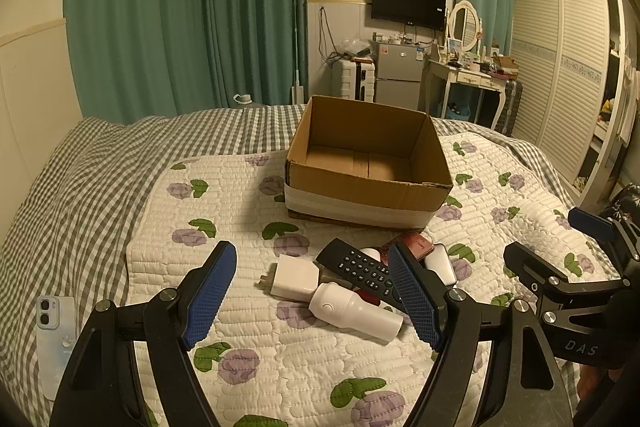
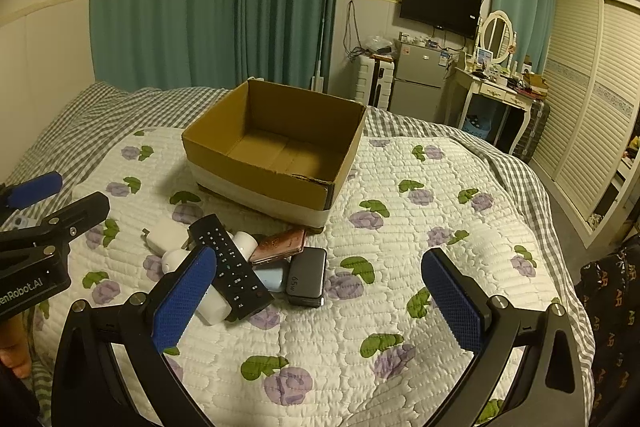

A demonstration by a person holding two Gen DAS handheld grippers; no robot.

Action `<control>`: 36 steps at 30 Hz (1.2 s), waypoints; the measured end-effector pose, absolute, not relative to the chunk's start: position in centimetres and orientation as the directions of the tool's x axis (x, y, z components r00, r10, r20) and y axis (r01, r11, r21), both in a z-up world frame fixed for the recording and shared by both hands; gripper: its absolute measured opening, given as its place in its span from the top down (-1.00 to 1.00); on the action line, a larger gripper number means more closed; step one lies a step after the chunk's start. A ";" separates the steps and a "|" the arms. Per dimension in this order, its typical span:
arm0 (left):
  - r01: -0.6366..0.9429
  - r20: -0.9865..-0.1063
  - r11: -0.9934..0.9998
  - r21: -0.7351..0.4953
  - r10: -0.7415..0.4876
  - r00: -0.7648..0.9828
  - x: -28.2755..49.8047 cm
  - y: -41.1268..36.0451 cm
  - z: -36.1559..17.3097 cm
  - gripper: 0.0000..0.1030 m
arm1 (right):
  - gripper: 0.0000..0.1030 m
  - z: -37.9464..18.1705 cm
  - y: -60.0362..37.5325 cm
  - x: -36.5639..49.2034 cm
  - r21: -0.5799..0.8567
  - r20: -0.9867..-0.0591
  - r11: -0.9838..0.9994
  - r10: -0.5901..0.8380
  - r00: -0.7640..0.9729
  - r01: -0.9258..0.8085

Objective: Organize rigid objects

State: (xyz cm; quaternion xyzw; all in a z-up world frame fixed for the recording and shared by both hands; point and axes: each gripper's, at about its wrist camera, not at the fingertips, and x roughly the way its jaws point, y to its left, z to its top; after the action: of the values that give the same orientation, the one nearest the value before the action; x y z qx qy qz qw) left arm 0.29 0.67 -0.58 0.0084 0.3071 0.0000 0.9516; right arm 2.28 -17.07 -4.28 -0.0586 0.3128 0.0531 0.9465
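Observation:
An open, empty cardboard box [image 1: 368, 163] [image 2: 276, 155] stands on the flowered quilt. In front of it lies a pile: a black remote [image 1: 360, 267] [image 2: 230, 267], a white charger plug [image 1: 294, 277] [image 2: 164, 235], a white cylinder device [image 1: 354, 311] [image 2: 214, 305], a pink-brown case [image 1: 412, 243] [image 2: 280, 245], a dark power bank [image 2: 306, 277] and a pale blue item [image 2: 270, 277]. My left gripper [image 1: 312, 299] is open and empty just above the pile. My right gripper [image 2: 320, 303] is open and empty, right of the pile.
A phone in a pale case [image 1: 54, 339] lies on the checked sheet at the left. The bed's right edge drops to the floor by a white wardrobe [image 2: 592, 87]. A fridge [image 1: 400, 75], dressing table [image 2: 496, 91] and green curtains [image 1: 184, 7] stand beyond.

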 end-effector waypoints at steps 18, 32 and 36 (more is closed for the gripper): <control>0.005 -0.584 1.000 0.016 0.005 0.812 0.2 0.7 -0.6 -0.57 | -1.00 -4.4 -16.6 2.1 -0.074 -0.598 0.986 0.075 0.798 -0.148; 0.005 -0.584 1.000 0.015 0.005 0.812 0.3 0.7 -0.6 -0.57 | -1.00 -4.6 -16.6 2.1 -0.071 -0.601 0.985 0.081 0.795 -0.155; 0.006 -0.585 1.000 0.015 0.005 0.811 0.3 0.7 -0.6 -0.57 | -1.00 -4.7 -16.6 2.0 -0.071 -0.600 0.985 0.083 0.795 -0.156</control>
State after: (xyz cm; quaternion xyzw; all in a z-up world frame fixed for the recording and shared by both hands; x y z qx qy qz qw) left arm 0.27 0.72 -0.59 0.0082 0.3074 -0.0003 0.9515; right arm 2.02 -16.58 -4.65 -0.0583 0.3135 0.0631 0.9457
